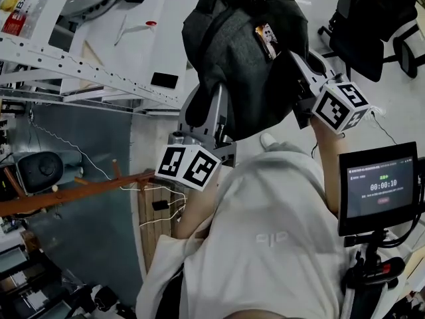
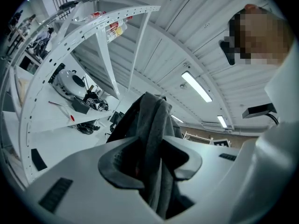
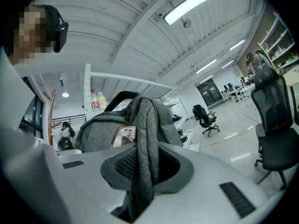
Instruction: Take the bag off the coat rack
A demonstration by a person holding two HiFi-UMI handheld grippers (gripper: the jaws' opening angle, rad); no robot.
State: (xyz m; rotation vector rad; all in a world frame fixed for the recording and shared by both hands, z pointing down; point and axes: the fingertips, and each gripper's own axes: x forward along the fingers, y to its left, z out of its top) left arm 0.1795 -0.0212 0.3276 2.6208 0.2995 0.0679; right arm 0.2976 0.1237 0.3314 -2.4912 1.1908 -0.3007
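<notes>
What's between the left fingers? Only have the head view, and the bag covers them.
Observer: A dark strap of the bag. The left gripper is closed on it.
Operator: Right side?
Observer: Same. The right gripper pinches a grey strap.
Operator: Top handle caught on a peg?
Observer: No. In the right gripper view the black handle loops free, with no peg through it.
</notes>
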